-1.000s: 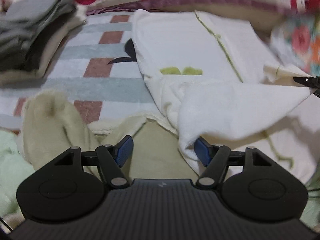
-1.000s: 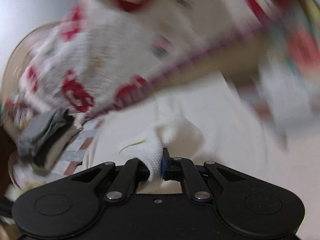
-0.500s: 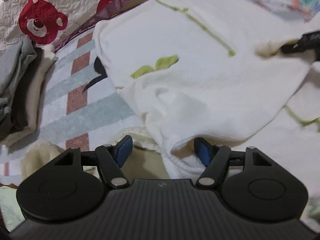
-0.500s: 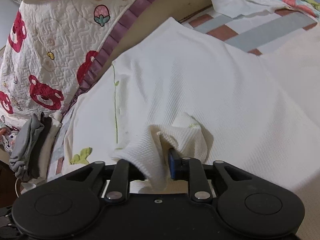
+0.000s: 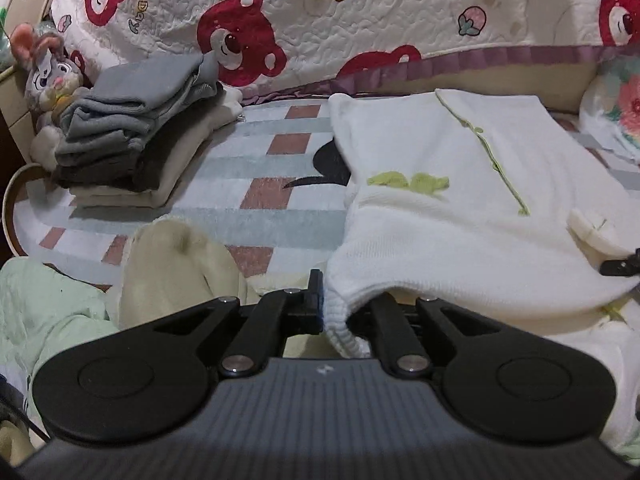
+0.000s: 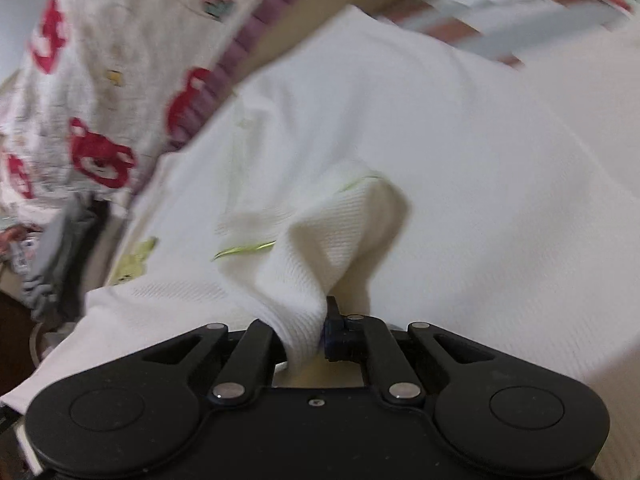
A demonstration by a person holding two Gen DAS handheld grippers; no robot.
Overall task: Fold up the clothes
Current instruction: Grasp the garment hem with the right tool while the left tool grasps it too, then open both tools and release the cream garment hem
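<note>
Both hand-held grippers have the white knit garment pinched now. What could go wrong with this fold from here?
1. The left hand-held gripper pinches only the ribbed edge of the white garment; it may slip out under tension.
2. The right hand-held gripper holds a bunched wad, so a crease could be folded in.
3. The cream garment lies close and could be dragged along.

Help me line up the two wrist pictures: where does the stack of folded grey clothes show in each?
Left wrist: the stack of folded grey clothes sits upper left, on the striped blanket, left of the white garment.
Right wrist: blurred, at the left edge, mid height.
Shared landmark: the red bear quilt behind it, upper left in the right view.
</note>
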